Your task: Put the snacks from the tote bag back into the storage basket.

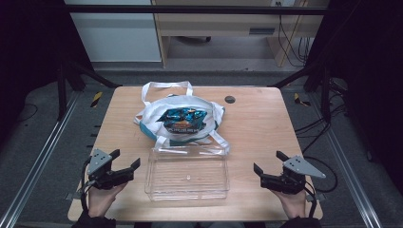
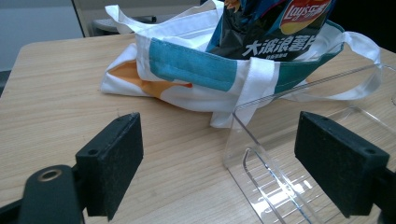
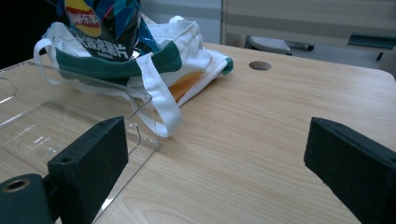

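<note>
A white tote bag [image 1: 157, 118] with teal trim lies at the table's middle, a blue and black crisp packet [image 1: 183, 118] sticking out of its mouth. In front of it sits an empty clear plastic box [image 1: 187, 173]. My left gripper [image 1: 126, 159] rests open left of the box, nothing between its jaws. Right of the box my right gripper [image 1: 267, 162] is open and empty too. The left gripper view looks at the bag [image 2: 187, 70], the packet [image 2: 275, 28] and the box's near corner [image 2: 261, 154]. The right gripper view has the bag [image 3: 187, 51], packet [image 3: 100, 23] and box [image 3: 60, 121].
The wooden table [image 1: 256, 123] has a small round cable hole [image 1: 230, 99] at the back right. The bag's straps [image 1: 166, 86] trail toward the far edge and over the box's rim. Black frame posts stand at both sides.
</note>
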